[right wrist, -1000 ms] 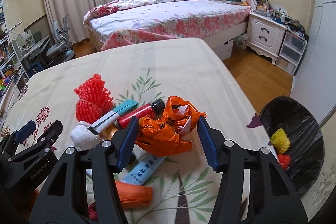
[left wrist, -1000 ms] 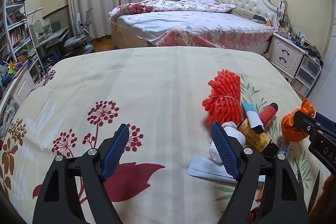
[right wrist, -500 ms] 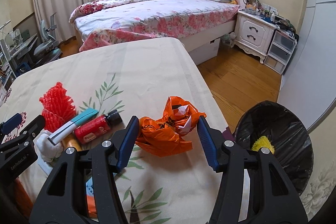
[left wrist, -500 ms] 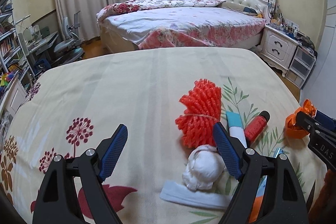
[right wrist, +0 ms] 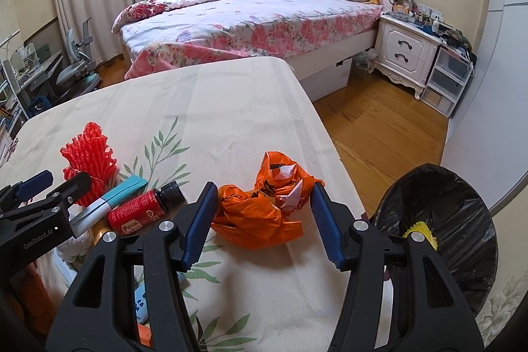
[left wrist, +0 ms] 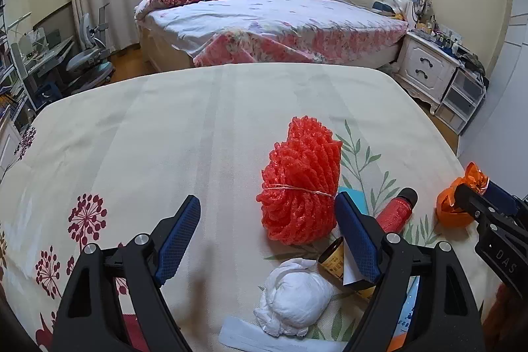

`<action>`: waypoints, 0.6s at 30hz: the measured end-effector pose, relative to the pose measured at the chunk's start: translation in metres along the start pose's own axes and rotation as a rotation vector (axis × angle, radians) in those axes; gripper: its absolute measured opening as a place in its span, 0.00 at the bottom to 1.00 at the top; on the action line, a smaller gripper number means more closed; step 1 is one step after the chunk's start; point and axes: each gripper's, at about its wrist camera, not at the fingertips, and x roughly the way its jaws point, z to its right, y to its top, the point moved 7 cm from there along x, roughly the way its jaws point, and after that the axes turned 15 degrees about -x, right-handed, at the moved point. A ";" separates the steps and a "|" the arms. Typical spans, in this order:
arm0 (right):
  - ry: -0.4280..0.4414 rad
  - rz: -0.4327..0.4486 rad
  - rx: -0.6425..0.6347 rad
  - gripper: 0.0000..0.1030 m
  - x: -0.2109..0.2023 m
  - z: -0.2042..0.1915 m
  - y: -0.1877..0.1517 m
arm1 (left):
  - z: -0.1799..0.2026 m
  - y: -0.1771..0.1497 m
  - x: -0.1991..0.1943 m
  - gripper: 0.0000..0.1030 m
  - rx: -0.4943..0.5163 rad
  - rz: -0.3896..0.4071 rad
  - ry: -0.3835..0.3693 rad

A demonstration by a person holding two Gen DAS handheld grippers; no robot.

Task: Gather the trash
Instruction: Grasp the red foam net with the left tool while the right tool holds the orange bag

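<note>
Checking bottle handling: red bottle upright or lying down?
Lying down. The red bottle rests on its side on the bedspread, black cap pointing toward the orange bag.

Table [right wrist: 231, 108] in foreground; bed [right wrist: 250, 18] behind it; nightstand [right wrist: 406, 50] right of bed. On table, left to right: foam net bundle [right wrist: 89, 150], tube [right wrist: 112, 198], small bottle [right wrist: 142, 211], crumpled plastic bag [right wrist: 264, 207]. Tissue wad [left wrist: 293, 296] lies nearer than the bundle. Bag sits between the right tool [right wrist: 264, 220] fingers. Trash bin [right wrist: 462, 220] on floor, right of table.
</note>
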 end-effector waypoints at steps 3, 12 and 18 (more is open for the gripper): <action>-0.001 0.000 0.000 0.55 0.000 0.000 0.000 | 0.005 -0.002 0.004 0.78 0.012 -0.011 -0.008; -0.001 0.001 -0.002 0.55 -0.001 0.000 0.001 | 0.018 -0.006 0.003 0.46 0.042 -0.040 -0.072; -0.001 0.007 0.004 0.54 -0.004 0.001 0.001 | 0.019 -0.007 -0.002 0.42 0.047 -0.021 -0.067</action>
